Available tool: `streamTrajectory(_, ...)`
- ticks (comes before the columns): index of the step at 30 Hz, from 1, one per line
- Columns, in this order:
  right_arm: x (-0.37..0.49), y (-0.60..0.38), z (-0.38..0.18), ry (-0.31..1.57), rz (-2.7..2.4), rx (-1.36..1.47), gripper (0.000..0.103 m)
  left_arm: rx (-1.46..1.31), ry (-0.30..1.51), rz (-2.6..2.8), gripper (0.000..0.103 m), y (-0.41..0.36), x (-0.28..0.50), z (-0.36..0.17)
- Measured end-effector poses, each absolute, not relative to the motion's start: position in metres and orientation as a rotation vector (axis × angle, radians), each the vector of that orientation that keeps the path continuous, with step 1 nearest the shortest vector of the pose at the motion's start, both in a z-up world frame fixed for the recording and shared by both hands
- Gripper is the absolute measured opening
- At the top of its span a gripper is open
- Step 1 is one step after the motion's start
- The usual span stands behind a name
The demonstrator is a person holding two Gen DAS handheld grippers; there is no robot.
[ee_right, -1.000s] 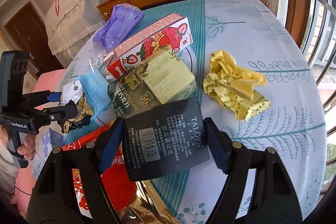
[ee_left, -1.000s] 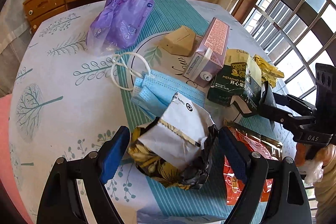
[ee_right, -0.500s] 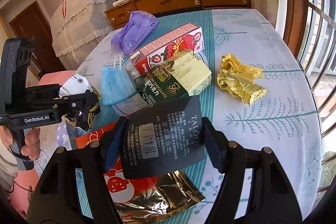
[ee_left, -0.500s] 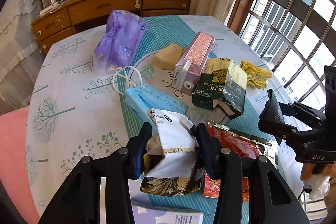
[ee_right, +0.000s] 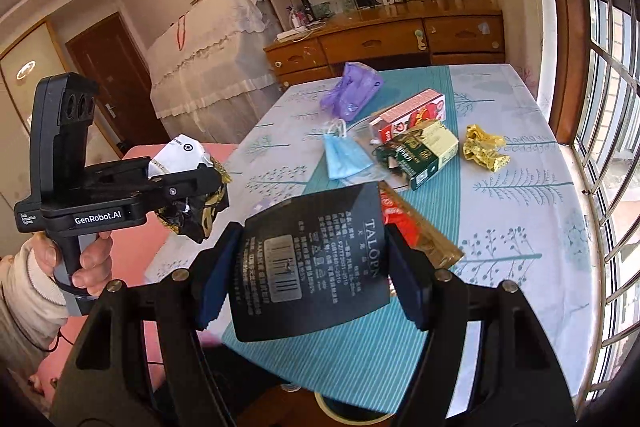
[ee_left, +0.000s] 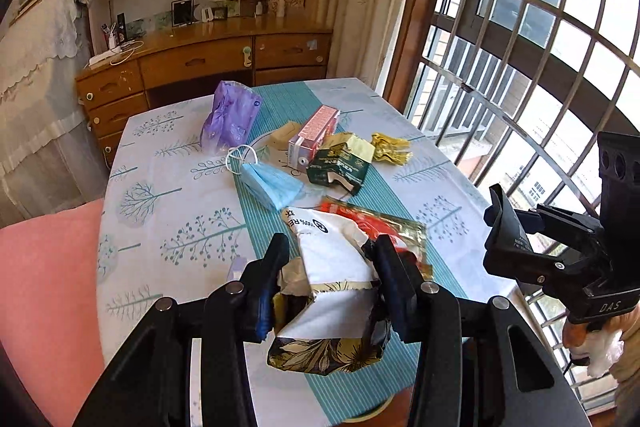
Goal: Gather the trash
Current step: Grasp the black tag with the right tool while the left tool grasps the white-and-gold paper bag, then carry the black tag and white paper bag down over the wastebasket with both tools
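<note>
Both tools tilt downward above the table [ee_left: 168, 195]: the left gripper [ee_left: 329, 269], gripped by a hand [ee_right: 86, 263], clamps a crumpled white-and-gold wrapper [ee_left: 334, 283]; the right gripper [ee_right: 310, 267] clamps a black packet [ee_right: 312, 263], remaining litter lying beyond both.

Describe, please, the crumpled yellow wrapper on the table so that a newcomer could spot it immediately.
Start at the round table with the tree-print cloth, beside the barred window. On the window side of the litter pile, just past the green chocolate box, lies the yellow wrapper. It alone is gold-yellow, crumpled into a loose ball, and sits apart on the white cloth.
</note>
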State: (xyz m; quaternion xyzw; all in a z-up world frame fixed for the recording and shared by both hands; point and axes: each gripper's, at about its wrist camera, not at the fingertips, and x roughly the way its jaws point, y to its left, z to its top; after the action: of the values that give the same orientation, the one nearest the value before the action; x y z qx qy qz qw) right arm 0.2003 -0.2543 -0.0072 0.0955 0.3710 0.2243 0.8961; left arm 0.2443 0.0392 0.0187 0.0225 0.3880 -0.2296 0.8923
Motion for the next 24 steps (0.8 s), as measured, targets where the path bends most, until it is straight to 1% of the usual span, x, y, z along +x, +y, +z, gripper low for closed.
streamTrajectory(6,0.114,-0.227,0.005,0.771,0.526,0.172,0.067,0.053,0.787,-0.514,0.044,0.051,0.152,0.029)
streamTrajectory(9,0.077,-0.212,-0.004,0.789,0.544,0.151,0.067,0.065,0.785,-0.53,0.044,0.052,0.111,0.02)
streamTrajectory(12,0.048,-0.201,-0.026,0.818,0.545,0.13,0.067,0.078,0.793,-0.533,0.044,0.049,0.077,-0.001)
streamTrajectory(15,0.03,-0.194,-0.058,0.856,0.53,0.11,0.068,0.108,0.801,-0.532,0.044,0.042,0.052,-0.036)
streamTrajectory(18,0.019,-0.191,-0.101,0.898,0.489,0.099,0.068,0.132,0.817,-0.524,0.044,0.031,0.043,-0.081)
streamTrajectory(24,0.02,-0.205,-0.201,0.998,0.366,0.129,0.068,0.182,0.913,-0.52,0.044,0.002,0.028,-0.187)
